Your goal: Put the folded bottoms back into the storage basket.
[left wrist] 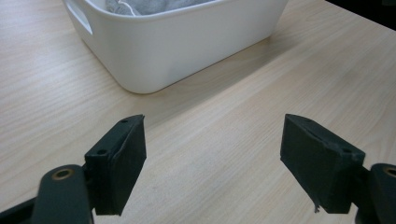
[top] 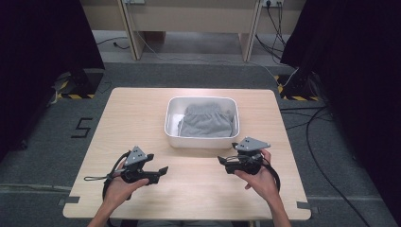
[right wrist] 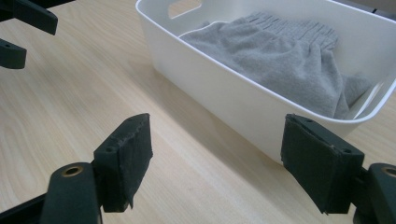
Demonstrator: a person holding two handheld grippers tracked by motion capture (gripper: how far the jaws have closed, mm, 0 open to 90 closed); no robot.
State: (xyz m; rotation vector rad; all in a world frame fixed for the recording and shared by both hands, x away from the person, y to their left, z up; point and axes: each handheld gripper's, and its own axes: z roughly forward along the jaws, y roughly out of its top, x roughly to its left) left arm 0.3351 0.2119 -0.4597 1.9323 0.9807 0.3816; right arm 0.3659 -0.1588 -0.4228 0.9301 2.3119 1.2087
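Note:
A white plastic bin stands in the middle of the wooden table, with a folded grey knitted garment lying inside it. My left gripper rests low over the table at the bin's near left, pointing right, open and with nothing in it. My right gripper is just in front of the bin's near right corner, pointing left, also open and without a load. In the left gripper view the open gripper faces the bin wall. In the right gripper view the gripper frames the bin wall and the garment.
The light wood table has bare surface around the bin and between my hands. Dark curtains hang on both sides, and cables trail on the grey floor at the right. The left gripper appears at the top left of the right gripper view.

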